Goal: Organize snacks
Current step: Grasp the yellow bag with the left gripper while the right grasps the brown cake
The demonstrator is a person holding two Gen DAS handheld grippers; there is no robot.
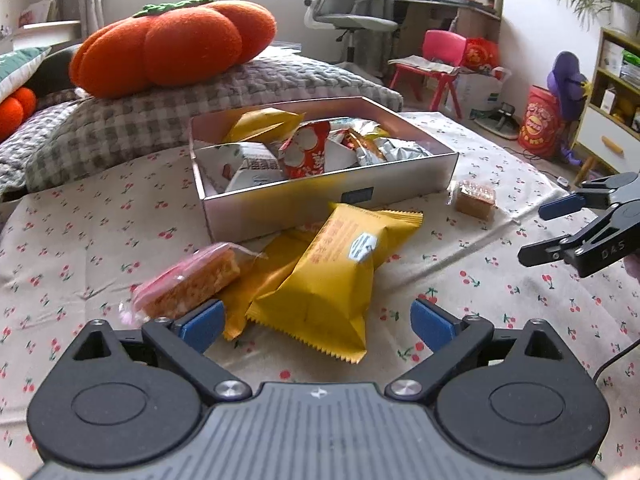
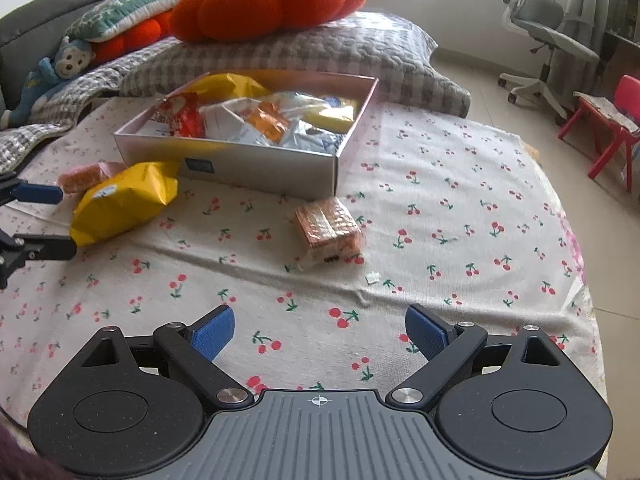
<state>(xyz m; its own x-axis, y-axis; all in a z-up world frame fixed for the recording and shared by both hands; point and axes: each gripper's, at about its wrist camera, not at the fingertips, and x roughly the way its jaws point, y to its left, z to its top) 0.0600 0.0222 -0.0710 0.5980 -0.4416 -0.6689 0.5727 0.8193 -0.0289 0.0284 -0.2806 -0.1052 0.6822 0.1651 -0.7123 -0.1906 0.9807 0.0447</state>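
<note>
Hovering left gripper [image 1: 316, 326], jaws wide, empty, over near end of yellow packet [image 1: 332, 276]; long axis toward box [image 1: 320, 208]. Right gripper [image 2: 319, 334] wide, empty, farther; wrapped cake [image 2: 328, 226] right of packet.

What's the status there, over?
Left gripper open over yellow packet; right gripper open, empty. Box part filled; four snacks out on the cloth. Nothing in the way.

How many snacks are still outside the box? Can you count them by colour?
Yellow packs: 2
Pink bar: 1
Brown cake: 1
Total: 4
</note>
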